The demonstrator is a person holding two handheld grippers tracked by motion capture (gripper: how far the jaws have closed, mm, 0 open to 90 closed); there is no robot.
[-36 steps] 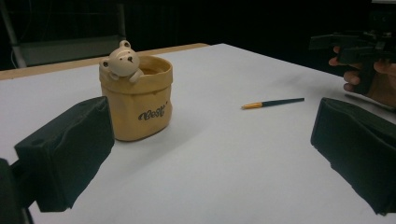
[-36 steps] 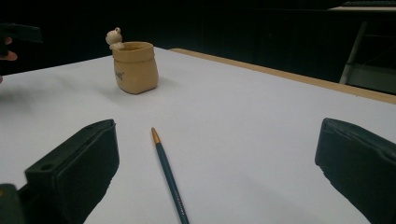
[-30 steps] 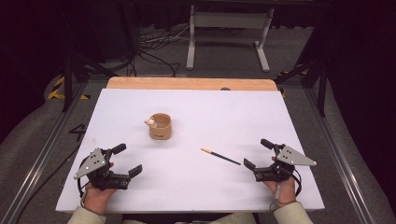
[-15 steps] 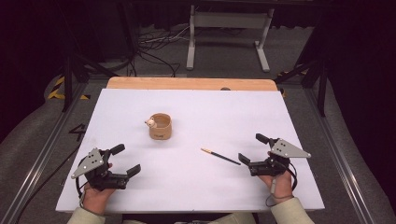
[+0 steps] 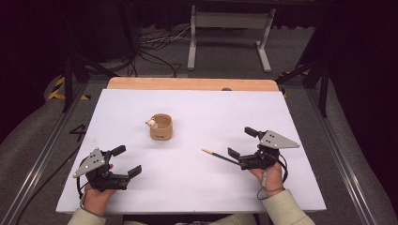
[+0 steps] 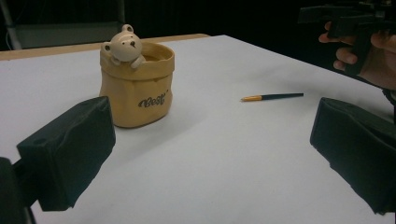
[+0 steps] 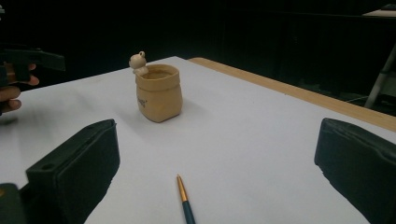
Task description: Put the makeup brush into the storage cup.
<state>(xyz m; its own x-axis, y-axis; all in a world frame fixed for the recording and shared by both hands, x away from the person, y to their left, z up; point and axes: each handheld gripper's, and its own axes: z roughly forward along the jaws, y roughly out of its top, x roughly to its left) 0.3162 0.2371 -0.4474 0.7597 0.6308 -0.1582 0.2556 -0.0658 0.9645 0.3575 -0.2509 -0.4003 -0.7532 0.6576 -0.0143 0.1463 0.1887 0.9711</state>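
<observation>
**Right claw at the pen, both claws empty**

My right claw point(image 5: 241, 143) is wide open and holds nothing; the pen point(image 5: 219, 156) lies on the white table point(image 5: 291, 122) just ahead of it, its near end between the jaws. The tan bear pot point(image 5: 161, 127) stands upright farther ahead. My left claw point(image 5: 126, 161) is wide open and empty too, well apart from the pen.

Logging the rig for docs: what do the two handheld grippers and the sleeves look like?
Both the left gripper and the right gripper are black, with blocky black jaw pads and a grey three-cornered plate on top. A black cable trails from each. The sleeves are light beige.
</observation>
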